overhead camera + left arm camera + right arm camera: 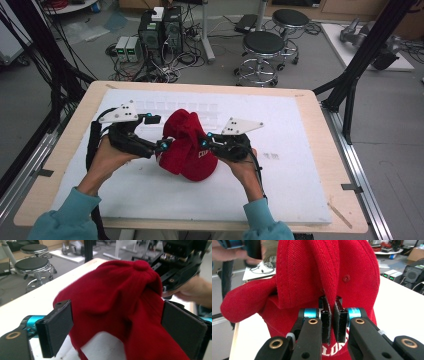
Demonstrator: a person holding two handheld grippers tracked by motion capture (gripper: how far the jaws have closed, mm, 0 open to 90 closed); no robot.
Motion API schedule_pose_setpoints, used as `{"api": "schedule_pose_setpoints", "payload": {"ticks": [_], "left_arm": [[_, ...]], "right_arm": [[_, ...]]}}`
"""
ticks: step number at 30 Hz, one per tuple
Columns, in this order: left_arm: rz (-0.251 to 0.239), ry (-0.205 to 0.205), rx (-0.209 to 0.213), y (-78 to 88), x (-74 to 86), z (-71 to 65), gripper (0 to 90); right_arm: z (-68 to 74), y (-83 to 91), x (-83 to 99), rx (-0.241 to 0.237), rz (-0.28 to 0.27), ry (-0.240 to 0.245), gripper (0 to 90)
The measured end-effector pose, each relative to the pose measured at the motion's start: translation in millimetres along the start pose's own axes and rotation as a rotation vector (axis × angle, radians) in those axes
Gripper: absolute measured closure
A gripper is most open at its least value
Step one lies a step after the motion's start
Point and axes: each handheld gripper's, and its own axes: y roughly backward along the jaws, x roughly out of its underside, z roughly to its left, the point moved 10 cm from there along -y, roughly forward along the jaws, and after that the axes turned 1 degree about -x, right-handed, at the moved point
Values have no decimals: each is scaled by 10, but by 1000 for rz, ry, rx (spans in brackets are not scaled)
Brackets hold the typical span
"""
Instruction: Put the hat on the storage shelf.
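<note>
Red baseball cap (189,146) between both grippers | right gripper (331,312) jaws pinch its fold | left gripper (117,327) jaws wide, cap crown straight ahead between them, untouched

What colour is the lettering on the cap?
White, on the red cap; clearest at the bottom of the right gripper view.

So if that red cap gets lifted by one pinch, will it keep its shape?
Probably not: the red cap is already crumpled and folded where the right gripper pinches it. It looks like light cloth, likely to sag. The ribbed weave should resist slipping.

cap (187,147) on table (300,200), left claw (156,132) left of it, right claw (205,140) right
</note>
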Motion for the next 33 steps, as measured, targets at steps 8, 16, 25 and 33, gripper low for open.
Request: {"api": "schedule_pose_setpoints", "payload": {"ticks": [8,16,25,33], "left_arm": [[8,-18,-65,153,233,30,138],[28,32,-108,234,596,-46,146],[51,59,-93,90,789,-140,195],[47,65,-91,-78,845,-236,210]], "right_arm": [[-55,62,-63,43,-39,-20,867],[-105,137,-147,77,-80,-32,866],[-91,178,-267,93,-112,-37,866],[-91,181,-331,102,-152,-57,866]]}}
